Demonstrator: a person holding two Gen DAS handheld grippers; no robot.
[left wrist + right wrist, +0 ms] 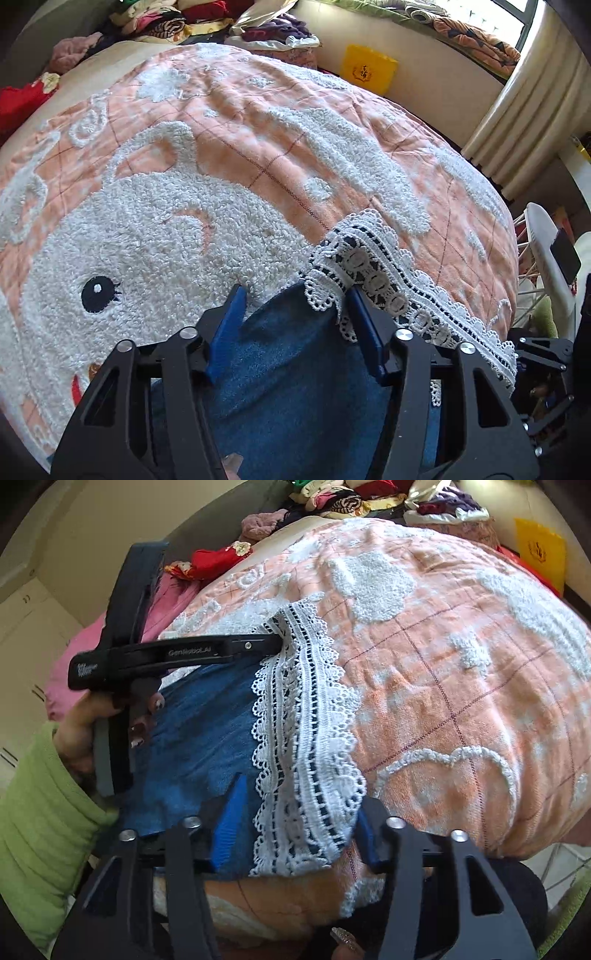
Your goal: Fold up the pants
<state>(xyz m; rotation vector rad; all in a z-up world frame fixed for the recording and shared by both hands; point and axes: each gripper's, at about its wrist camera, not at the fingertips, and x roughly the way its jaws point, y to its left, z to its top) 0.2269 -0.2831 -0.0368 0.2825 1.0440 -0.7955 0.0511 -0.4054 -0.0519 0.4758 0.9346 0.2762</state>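
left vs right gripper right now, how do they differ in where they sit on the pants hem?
The left gripper straddles the far end of the lace hem, one finger tucked under the lace; the right gripper straddles the near end, by the bed edge. The left gripper sits mostly over the pants denim; the right gripper spans denim, lace and blanket. Shared: both open, nothing clamped.

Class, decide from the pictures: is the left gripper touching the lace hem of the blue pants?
Touching. In the left wrist view, the left gripper straddles the pants, and the lace hem drapes directly over its right blue finger with no gap.
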